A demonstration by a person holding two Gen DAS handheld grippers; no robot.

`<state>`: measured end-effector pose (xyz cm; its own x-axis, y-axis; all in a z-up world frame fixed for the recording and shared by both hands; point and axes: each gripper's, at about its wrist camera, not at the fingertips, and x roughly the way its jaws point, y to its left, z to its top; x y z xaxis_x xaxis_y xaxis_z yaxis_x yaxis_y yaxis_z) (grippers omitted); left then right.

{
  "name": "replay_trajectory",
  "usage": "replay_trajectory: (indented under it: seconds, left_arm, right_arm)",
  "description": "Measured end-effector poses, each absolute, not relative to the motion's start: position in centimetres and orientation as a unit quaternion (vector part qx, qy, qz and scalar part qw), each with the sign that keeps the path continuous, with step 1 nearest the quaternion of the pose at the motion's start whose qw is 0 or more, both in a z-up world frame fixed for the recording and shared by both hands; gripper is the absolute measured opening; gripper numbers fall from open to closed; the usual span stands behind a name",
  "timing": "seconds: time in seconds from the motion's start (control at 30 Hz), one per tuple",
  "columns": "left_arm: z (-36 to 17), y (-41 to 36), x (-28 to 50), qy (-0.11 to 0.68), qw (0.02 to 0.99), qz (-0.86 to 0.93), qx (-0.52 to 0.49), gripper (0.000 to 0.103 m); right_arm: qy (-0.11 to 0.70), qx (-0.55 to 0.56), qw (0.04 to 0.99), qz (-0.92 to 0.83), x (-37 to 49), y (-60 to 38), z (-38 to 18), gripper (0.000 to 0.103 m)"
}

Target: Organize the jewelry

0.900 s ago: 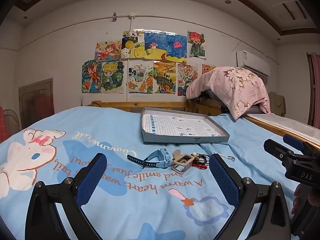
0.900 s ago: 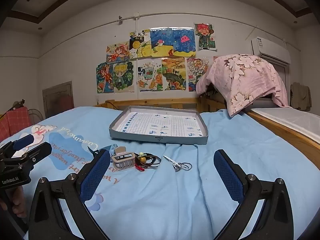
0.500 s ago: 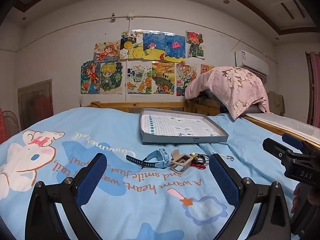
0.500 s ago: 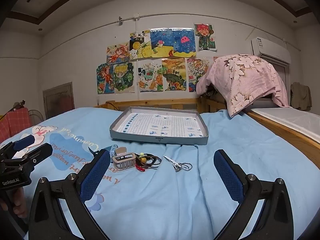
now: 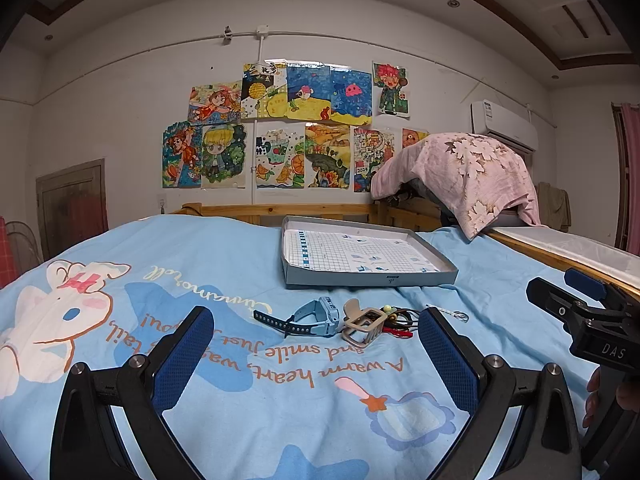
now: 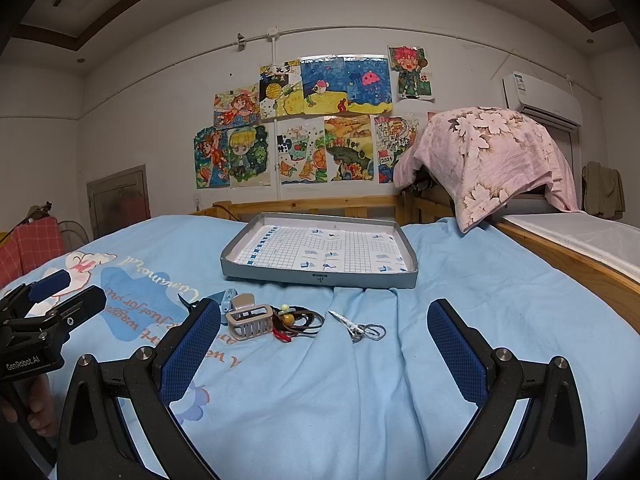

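A grey shallow box (image 5: 368, 276) with grid paper inside lies on the blue bedspread; it also shows in the right wrist view (image 6: 320, 276). In front of it lie a blue watch (image 5: 316, 318), a beige hair claw (image 5: 362, 326) (image 6: 250, 322), dark cords with beads (image 6: 298, 322) (image 5: 400, 316) and a silver clip (image 6: 360, 328) (image 5: 448, 313). My left gripper (image 5: 316, 354) is open and empty, short of the watch and claw. My right gripper (image 6: 324, 348) is open and empty, short of the cords and clip.
A wooden bed rail (image 6: 576, 268) runs along the right. A pink flowered cloth (image 6: 492, 152) covers something behind the box. Drawings (image 6: 312, 120) hang on the back wall. Each gripper shows at the edge of the other's view (image 5: 588, 320) (image 6: 36, 328).
Both grippers have drifted very slightly; the objects on the bed have not moved.
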<state>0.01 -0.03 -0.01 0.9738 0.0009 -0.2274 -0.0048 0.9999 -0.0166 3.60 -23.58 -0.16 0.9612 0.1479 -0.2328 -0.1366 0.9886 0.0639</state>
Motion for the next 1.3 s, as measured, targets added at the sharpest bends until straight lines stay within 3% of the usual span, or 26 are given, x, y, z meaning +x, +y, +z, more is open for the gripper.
replay_trajectory:
  seconds: [1.3]
  left_arm:
    - [0.0,-0.03,0.01,0.113,0.994,0.001,-0.007,0.103]
  right_arm:
    - [0.122,0.029,0.989,0.073,3.64,-23.05,-0.57,0.102]
